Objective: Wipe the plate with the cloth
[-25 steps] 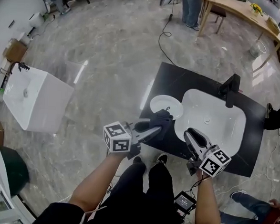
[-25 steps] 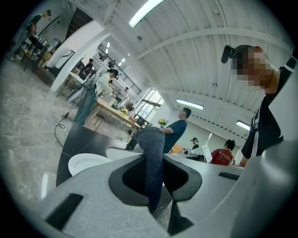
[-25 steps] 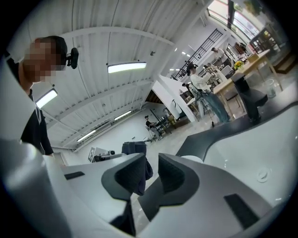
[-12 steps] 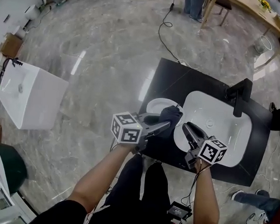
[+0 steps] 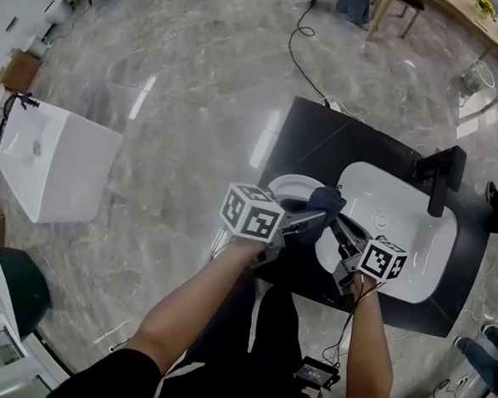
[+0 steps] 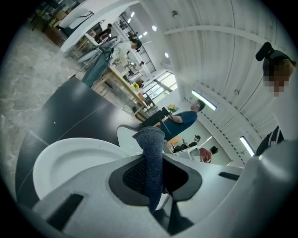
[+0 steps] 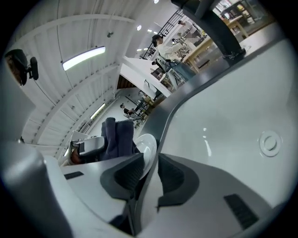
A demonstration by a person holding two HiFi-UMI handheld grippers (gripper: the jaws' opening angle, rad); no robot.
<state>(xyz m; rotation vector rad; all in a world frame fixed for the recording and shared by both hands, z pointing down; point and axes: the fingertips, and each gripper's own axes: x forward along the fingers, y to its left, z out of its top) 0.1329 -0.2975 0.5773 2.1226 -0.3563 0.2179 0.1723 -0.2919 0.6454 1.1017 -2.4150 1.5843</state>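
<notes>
Cloth [image 6: 151,153], dark blue and ribbed-knit, pinched in the clenched left gripper [image 5: 314,221] by the round, glossy white plate [image 5: 286,186]. Right gripper [image 7: 148,173] opening, grasping nothing, plate rim just beyond its pads. Matte black countertop [image 5: 321,139], oval white sink [image 5: 416,248], polished grey marble floor [image 5: 180,87].

We've got a dark blue cloth [image 5: 324,201] with a fine knit weave against a plain white plate [image 5: 284,186]. Both are on a matte black counter [image 5: 321,139] with a glossy white sink [image 5: 407,247] and a black tap [image 5: 442,178]. The left gripper [image 5: 313,219] is pale grey with black textured pads [image 6: 131,176], its cube carries black-and-white square markers, and the floor [image 5: 198,80] is grey marble with paler veining.
</notes>
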